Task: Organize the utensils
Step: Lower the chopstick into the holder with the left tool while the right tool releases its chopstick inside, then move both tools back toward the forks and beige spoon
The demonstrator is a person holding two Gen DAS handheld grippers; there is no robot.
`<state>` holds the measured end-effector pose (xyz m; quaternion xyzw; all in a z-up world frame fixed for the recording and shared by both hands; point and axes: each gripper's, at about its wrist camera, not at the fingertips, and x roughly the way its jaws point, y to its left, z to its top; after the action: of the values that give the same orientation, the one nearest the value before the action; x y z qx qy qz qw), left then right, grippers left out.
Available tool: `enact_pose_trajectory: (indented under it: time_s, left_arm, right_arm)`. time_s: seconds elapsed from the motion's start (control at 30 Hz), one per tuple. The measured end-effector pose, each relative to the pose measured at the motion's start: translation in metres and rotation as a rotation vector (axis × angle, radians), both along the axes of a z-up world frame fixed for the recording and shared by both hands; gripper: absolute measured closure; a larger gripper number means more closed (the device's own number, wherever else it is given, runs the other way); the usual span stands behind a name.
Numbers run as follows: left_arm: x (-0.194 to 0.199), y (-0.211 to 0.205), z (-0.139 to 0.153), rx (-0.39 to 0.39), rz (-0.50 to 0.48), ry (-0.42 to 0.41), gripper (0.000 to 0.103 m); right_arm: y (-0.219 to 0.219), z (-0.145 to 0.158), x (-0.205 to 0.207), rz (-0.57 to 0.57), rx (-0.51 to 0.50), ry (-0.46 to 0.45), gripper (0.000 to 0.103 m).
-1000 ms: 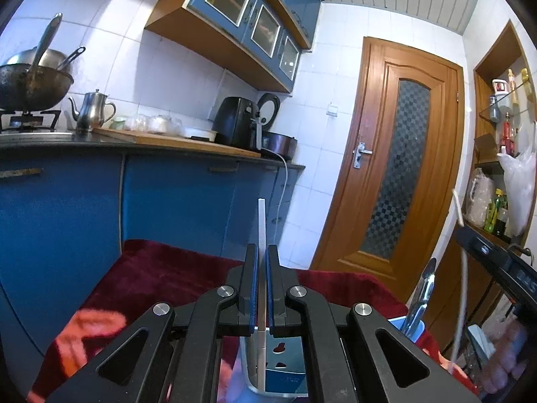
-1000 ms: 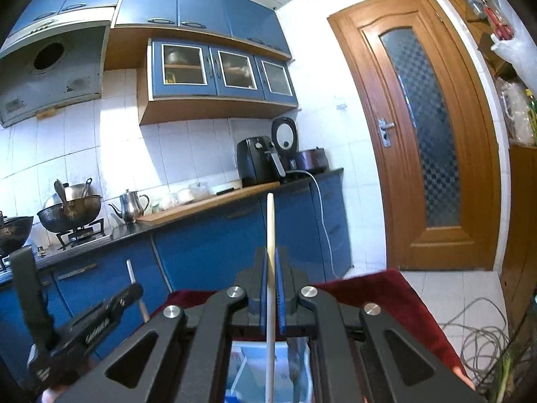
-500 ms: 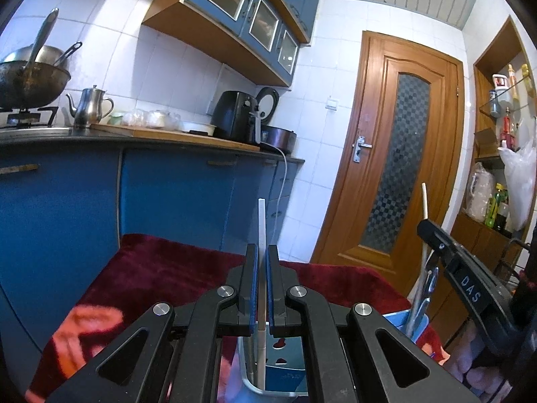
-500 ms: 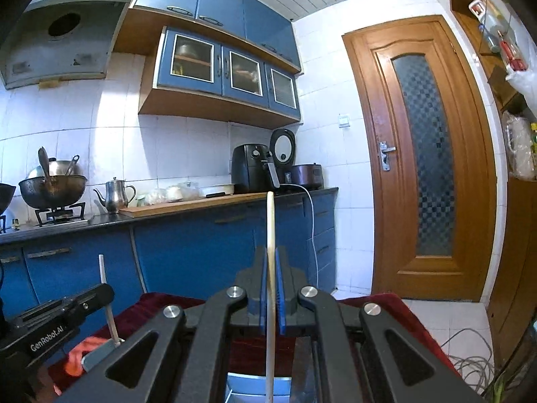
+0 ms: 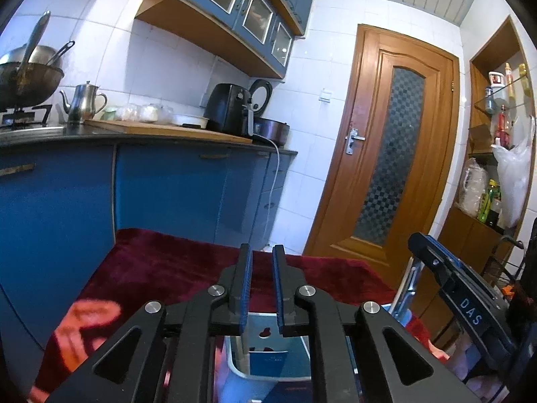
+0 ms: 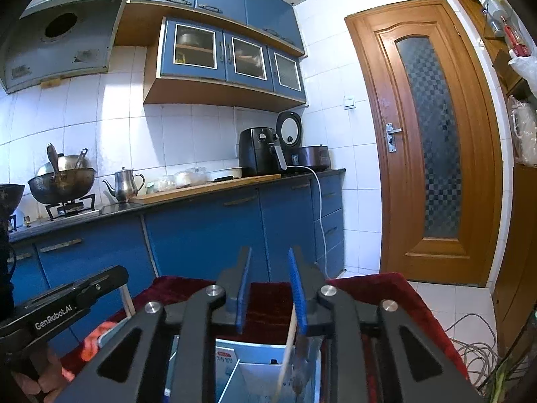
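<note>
My left gripper (image 5: 261, 252) hangs over a white and blue utensil holder (image 5: 298, 346) on a dark red cloth (image 5: 161, 268). Its jaws are opening, with nothing pressed between the pads. A flat grey utensil (image 5: 244, 346) stands loose in the holder below them. My right gripper (image 6: 268, 255) is opening too, above the holder (image 6: 261, 359). A pale wooden chopstick (image 6: 288, 346) leans free in it under the right pad, beside a metal utensil (image 6: 302, 356). Each gripper shows at the edge of the other's view, the right gripper (image 5: 436, 268) and the left gripper (image 6: 97, 285).
Blue kitchen cabinets (image 6: 201, 231) run along the wall behind the cloth, under a counter with an air fryer (image 6: 258, 151), a kettle and pans. A wooden door (image 6: 429, 141) stands at the right. Loose cables (image 6: 476, 339) lie on the tiled floor.
Both grippers have parted their jaws. The grey utensil and the wooden chopstick, held upright before, have dropped into the holder. The right gripper has come closer to the left one.
</note>
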<state>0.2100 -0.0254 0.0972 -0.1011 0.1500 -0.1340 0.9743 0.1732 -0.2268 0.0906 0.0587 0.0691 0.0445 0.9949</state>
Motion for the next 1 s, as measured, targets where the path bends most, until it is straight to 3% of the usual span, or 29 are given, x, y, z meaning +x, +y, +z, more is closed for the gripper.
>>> enact_pose_trajectory:
  time_s: [0.33,0.67,1.0]
  left_arm:
    - [-0.032,0.006,0.018,-0.003,-0.048,0.044,0.091]
    - [-0.081,0.009,0.029,0.071,-0.089,0.059,0.088]
    - [-0.105,0.02,0.003,0.09,-0.104,0.211,0.088]
  right_arm:
    - [-0.007,0.022,-0.043,-0.039,-0.01,0.065,0.076]
    - [-0.005,0.027,-0.092,-0.007,0.033,0.155,0.075]
    - [0.013,0.009,-0.131,0.019,-0.018,0.249,0.075]
